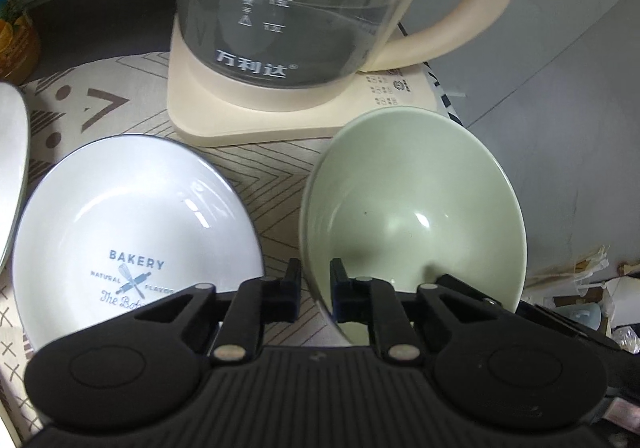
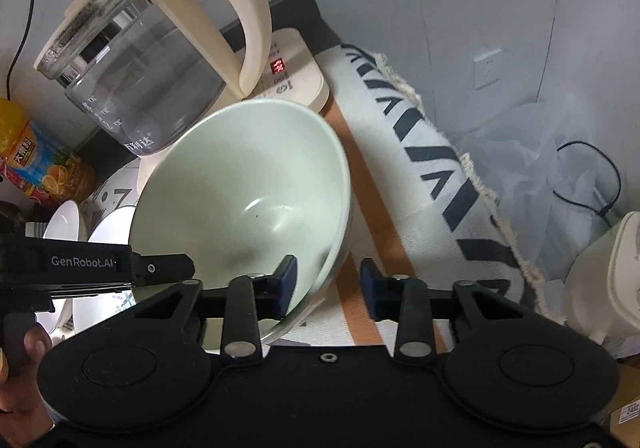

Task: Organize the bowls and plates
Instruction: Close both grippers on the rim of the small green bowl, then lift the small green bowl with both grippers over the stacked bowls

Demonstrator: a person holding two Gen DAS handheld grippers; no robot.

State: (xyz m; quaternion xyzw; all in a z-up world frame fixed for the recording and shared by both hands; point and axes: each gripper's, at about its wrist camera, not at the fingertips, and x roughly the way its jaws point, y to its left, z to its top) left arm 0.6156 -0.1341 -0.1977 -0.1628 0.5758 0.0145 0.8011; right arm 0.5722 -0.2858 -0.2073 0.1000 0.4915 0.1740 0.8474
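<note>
A pale green bowl [image 1: 412, 207] sits on a patterned mat [image 1: 260, 183] in front of a kettle. My left gripper [image 1: 316, 272] is shut on the bowl's left rim, one finger inside and one outside. In the right wrist view the same green bowl [image 2: 248, 199] looks tilted. My right gripper [image 2: 328, 276] straddles its right rim: the left pad [image 2: 287, 280] is inside the bowl, and the right pad stands clear of the wall with a gap. A white plate printed BAKERY [image 1: 136, 215] lies just left of the bowl.
A glass kettle [image 1: 280, 7] on a cream base [image 1: 240, 119] stands close behind the bowl. Another white dish [image 1: 12, 167] sits at the far left, beside white bowls [image 2: 68, 224]. A juice bottle [image 2: 40, 163] stands at the back left. A chevron cloth [image 2: 440, 167] hangs off the right edge.
</note>
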